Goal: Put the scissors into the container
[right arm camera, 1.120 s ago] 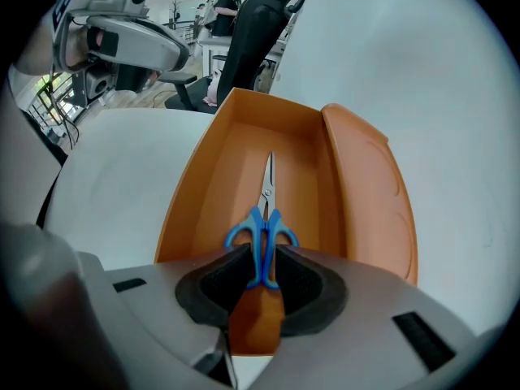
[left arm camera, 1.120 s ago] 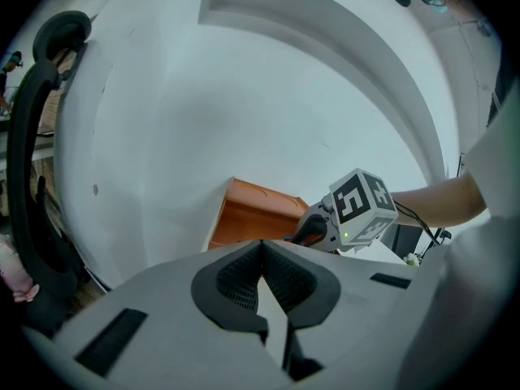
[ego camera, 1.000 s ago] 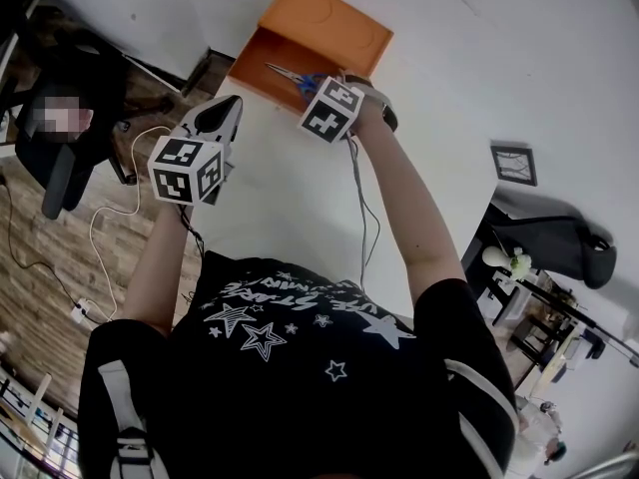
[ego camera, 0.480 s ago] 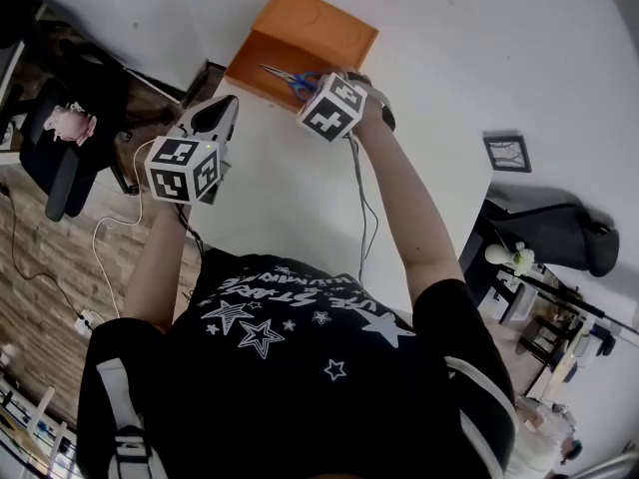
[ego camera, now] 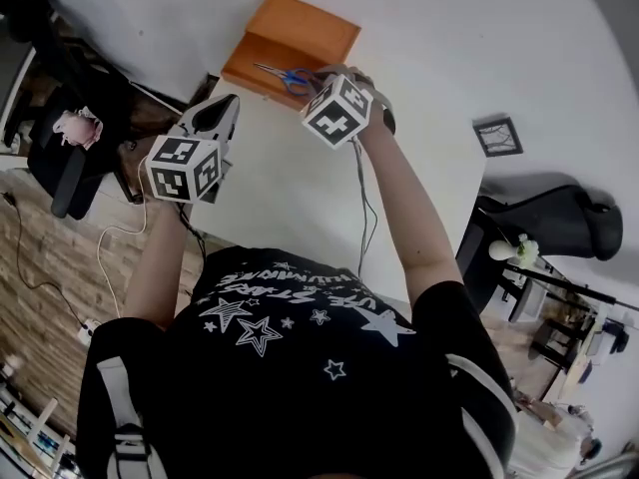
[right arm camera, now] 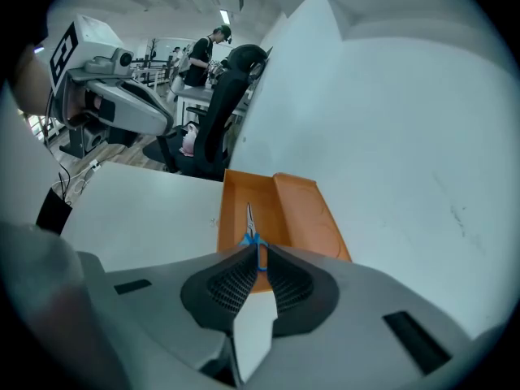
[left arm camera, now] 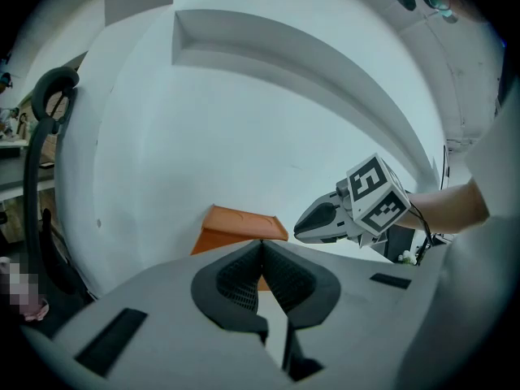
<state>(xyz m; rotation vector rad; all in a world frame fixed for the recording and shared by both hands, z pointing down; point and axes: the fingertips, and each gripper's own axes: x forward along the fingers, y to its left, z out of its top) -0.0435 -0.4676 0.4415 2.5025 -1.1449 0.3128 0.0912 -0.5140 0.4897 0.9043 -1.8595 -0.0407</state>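
Note:
An orange container lies open at the far end of the white table, its tray on the left and its lid on the right. Blue-handled scissors hang over its tray, blades pointing away. My right gripper is shut on their blue handle. My left gripper is held to the left, above the table's edge, shut with nothing in it. In the left gripper view the container shows beyond the jaws, with the right gripper to its right.
A black office chair and a white cable are on the wooden floor at the left. A small dark frame lies on the table at the right, with another black chair beyond it. A person stands far off.
The head camera has tilted, so the container sits higher in the picture. The right gripper still holds the scissors over the container's tray. The left gripper has hardly moved.

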